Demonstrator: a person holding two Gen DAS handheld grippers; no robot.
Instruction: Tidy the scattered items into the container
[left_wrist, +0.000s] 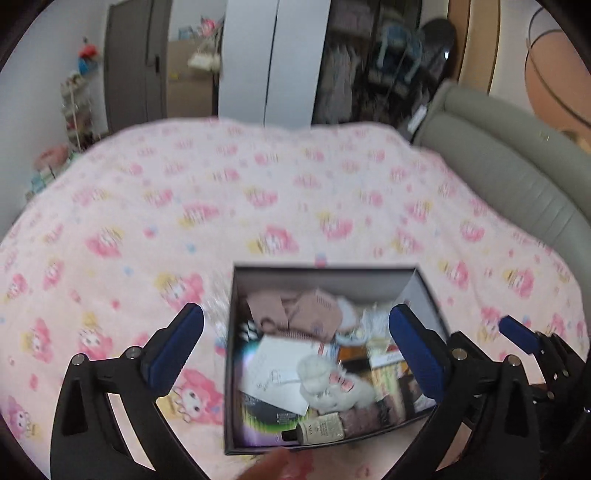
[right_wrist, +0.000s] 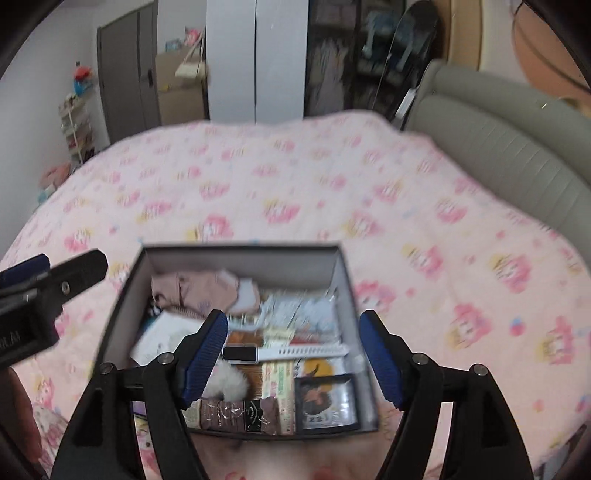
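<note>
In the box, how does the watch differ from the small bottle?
The watch is white with a dark, flat rectangular face and a long strap; the bottle is cream, round-bodied, with a dark cap. The watch lies mid-box on top of packets; the bottle lies against the near wall of the box. Both lie flat, free of the grippers.
</note>
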